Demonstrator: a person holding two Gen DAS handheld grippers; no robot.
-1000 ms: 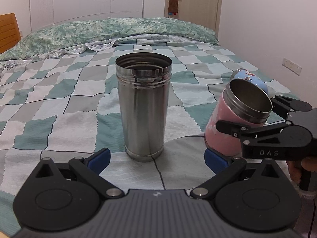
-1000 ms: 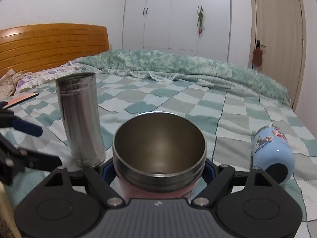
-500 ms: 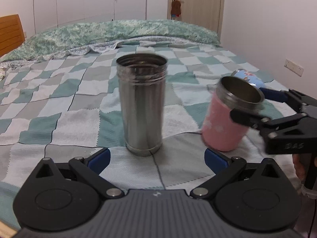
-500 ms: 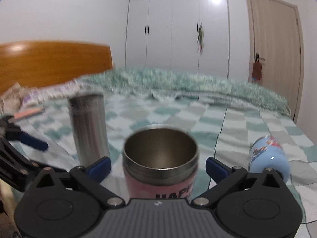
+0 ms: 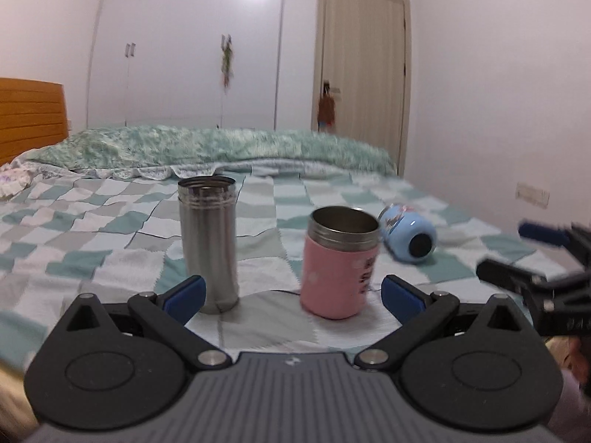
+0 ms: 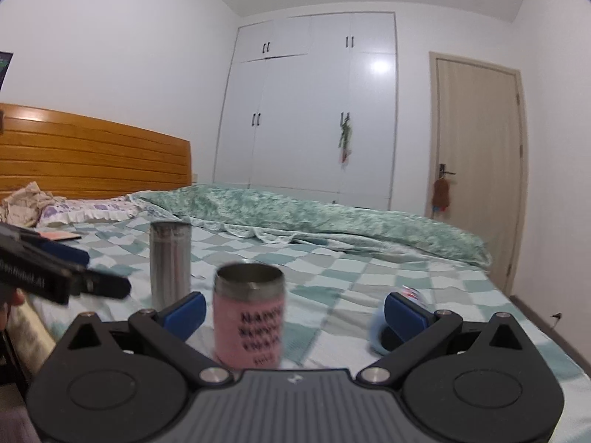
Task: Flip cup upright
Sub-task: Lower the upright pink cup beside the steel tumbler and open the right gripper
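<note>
- Your pink cup stands upright near the bed's front edge, beside the steel flask.
- Both hand-held grippers, left and right, gape wide, empty; withdraw straight back without nudging it.

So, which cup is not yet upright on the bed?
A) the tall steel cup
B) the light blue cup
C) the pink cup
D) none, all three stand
B: the light blue cup lies on its side on the bed, while the pink cup and the tall steel cup stand with mouths up.
</note>
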